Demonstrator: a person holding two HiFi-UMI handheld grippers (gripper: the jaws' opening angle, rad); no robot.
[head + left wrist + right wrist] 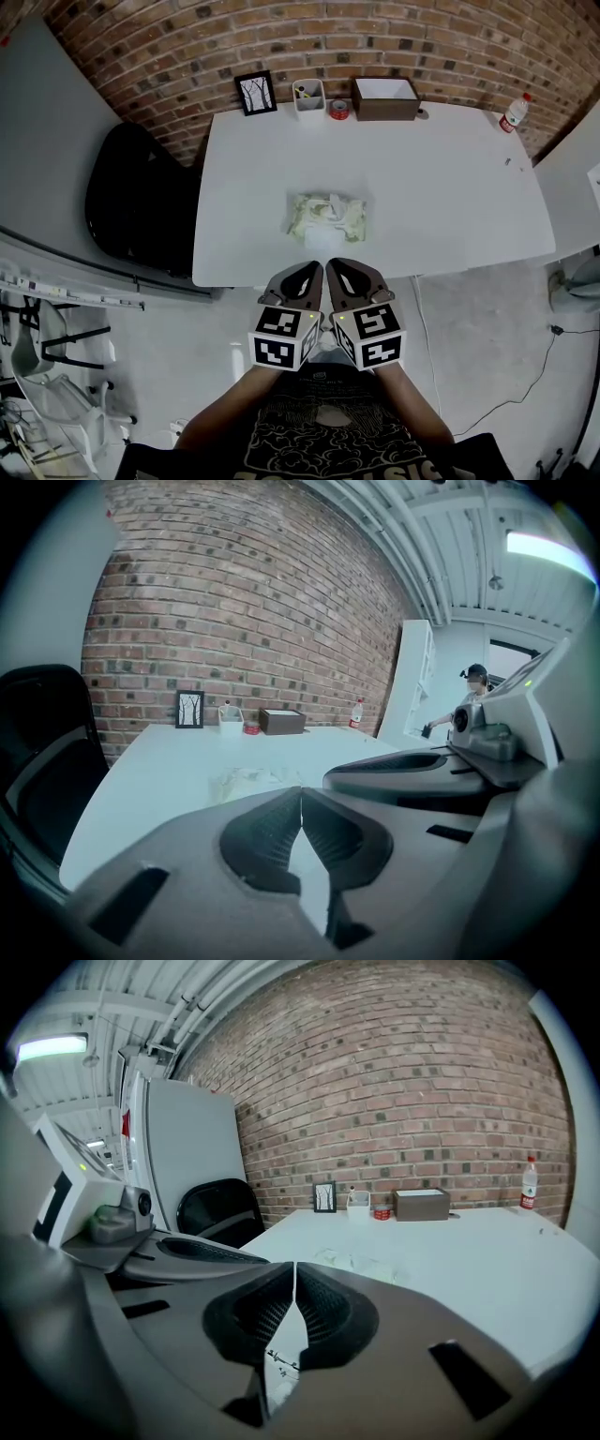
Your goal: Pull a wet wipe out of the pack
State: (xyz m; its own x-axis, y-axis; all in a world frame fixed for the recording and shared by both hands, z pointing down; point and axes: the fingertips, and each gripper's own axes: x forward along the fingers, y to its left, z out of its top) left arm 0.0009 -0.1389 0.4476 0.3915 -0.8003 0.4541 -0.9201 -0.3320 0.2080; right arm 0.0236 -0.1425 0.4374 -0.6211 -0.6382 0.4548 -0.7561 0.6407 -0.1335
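Your wet wipe pack [326, 217] lies on the white table [450, 187] near its front edge, long axis crosswise, dead ahead. Your left gripper [309, 272] and right gripper [345, 272] are both pressed together and empty, side by side just short of that edge. Neither looks nearer.

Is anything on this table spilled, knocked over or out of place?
Nothing stands out. The pack lies flat on the table with a wipe poking from its top. The frame, cup, box and bottle stand upright at the back.
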